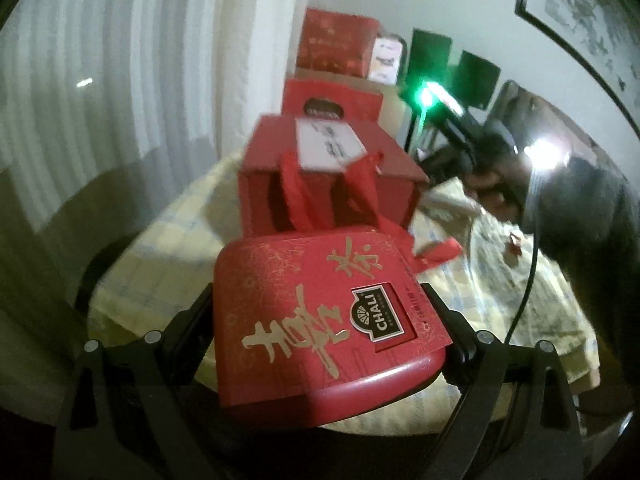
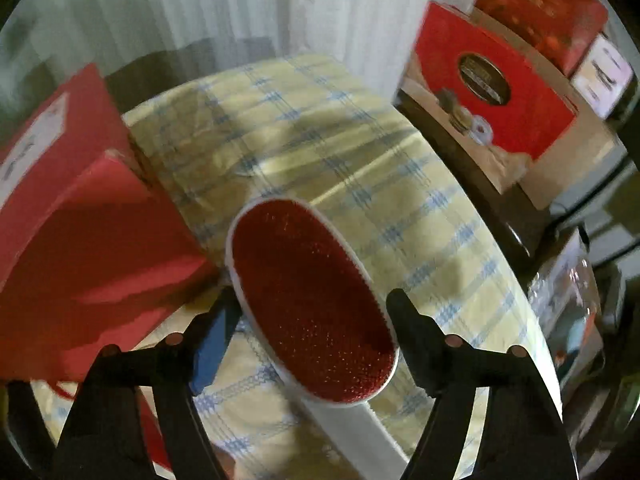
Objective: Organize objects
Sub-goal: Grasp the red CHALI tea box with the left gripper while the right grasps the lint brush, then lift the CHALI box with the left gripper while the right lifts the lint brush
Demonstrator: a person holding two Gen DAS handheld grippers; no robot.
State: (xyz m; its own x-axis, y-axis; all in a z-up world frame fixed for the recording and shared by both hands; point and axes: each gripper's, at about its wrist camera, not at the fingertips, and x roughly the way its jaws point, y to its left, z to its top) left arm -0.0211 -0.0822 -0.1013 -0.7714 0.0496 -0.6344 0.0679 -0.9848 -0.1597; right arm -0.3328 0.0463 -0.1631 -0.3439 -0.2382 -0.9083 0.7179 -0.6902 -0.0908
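Note:
A flat red tea box [image 1: 320, 320] with gold writing and a CHALI label sits between the fingers of my left gripper [image 1: 316, 292]. The jaws are shut on its two sides and hold it above the checked tablecloth [image 1: 500, 300]. A lint brush [image 2: 308, 300] with a red oval pad and a white handle lies on the cloth [image 2: 320, 140]. My right gripper [image 2: 311, 298] points down over it with a finger on each side of the red pad. Its jaws are open, and a thin gap shows at the right fingertip [image 2: 400, 304].
A red gift box with ribbon handles [image 1: 332, 176] stands just behind the tea box, and shows again as the gift box [image 2: 80, 216] left of the brush. More red boxes [image 1: 336, 44] are stacked at the back by the curtain. A person's hand [image 1: 496, 188] is at the right.

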